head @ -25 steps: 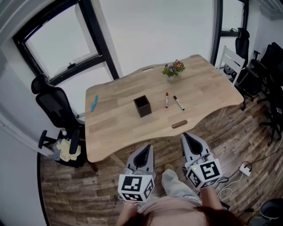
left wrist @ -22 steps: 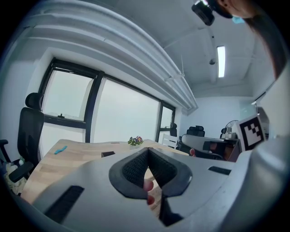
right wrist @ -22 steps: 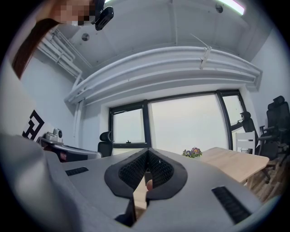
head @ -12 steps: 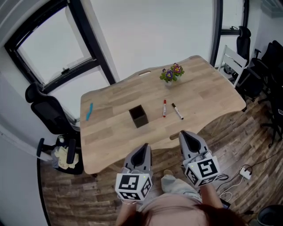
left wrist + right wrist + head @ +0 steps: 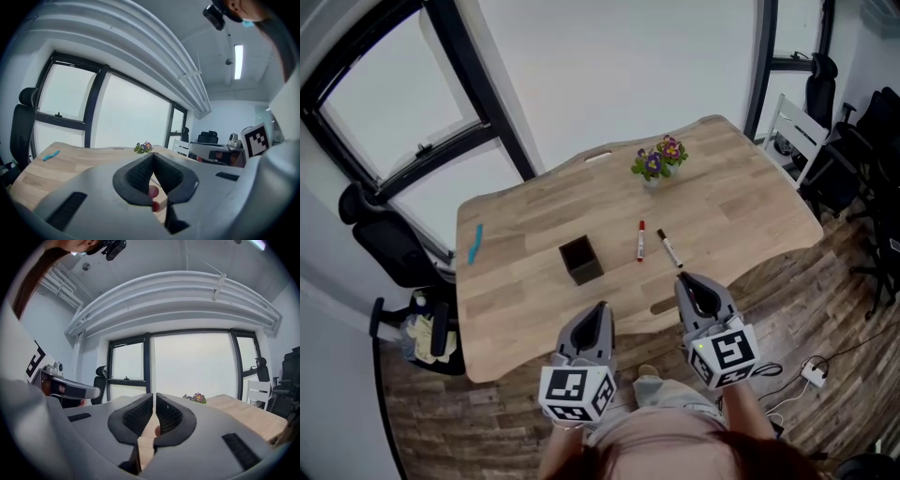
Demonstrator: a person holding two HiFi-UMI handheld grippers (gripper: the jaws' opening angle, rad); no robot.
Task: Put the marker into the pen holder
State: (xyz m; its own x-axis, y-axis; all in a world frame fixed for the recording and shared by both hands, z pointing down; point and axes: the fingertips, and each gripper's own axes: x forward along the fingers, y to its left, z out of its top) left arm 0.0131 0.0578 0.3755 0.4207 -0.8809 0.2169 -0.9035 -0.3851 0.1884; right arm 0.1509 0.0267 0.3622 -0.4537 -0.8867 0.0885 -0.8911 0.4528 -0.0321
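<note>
Red marker (image 5: 640,241) and black marker (image 5: 668,248) are laid flat on the table (image 5: 525,220), right of the pen holder (image 5: 580,260). Long axes run away from the near edge, the black one slanted. Cap ends cannot be made out. Left gripper (image 5: 600,309) and right gripper (image 5: 687,281) are held pressed together, empty, and have been brought nearer the table since a second ago.

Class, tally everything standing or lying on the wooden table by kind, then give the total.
Markers: 2 (red marker, black marker)
Pen holder: 1
Flower pot: 1
Blue object, too small to identify: 1
Total: 5
</note>
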